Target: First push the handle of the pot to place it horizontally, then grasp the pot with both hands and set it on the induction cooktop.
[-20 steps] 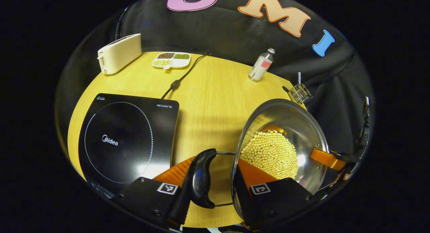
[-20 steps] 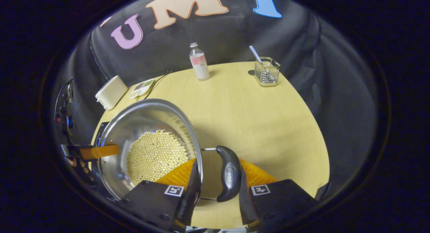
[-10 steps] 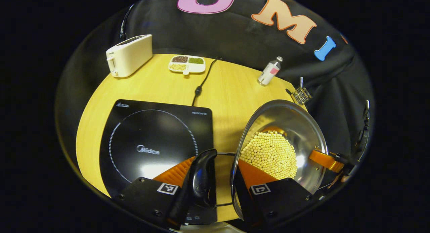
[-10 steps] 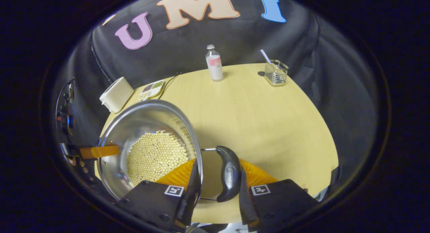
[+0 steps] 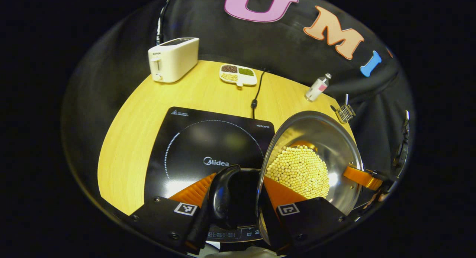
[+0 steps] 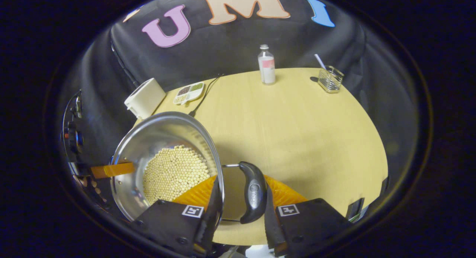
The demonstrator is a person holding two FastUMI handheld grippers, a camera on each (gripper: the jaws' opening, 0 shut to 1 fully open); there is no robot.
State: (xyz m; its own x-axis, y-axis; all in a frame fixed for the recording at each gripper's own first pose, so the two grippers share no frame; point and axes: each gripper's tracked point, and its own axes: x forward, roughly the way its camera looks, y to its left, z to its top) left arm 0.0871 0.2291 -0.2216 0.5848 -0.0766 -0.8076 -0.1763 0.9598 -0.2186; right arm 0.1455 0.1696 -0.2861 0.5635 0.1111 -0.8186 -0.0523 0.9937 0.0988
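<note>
A steel pot (image 5: pixel 319 131) with yellow beans (image 5: pixel 297 170) inside hangs between both grippers above the table. My left gripper (image 5: pixel 234 209) is shut on the pot: one finger is outside its black side handle (image 5: pixel 223 191), the other inside the wall. In the right gripper view my right gripper (image 6: pixel 240 209) clamps the opposite handle (image 6: pixel 253 191) and the wall of the pot (image 6: pixel 163 131) the same way. The black induction cooktop (image 5: pixel 200 139) lies under the left handle and just left of the pot.
A white toaster (image 5: pixel 173 59), a divided dish (image 5: pixel 238 74) and the cooktop's cable (image 5: pixel 256 90) sit at the table's back. A small bottle (image 6: pixel 266 64) and a wire basket (image 6: pixel 330 78) stand at the far right. Bare table (image 6: pixel 297 131) lies right of the pot.
Both grippers have carried the pot to the left. The cooktop, earlier well left of the pot, now lies beneath the left handle. Both grips are unchanged.
</note>
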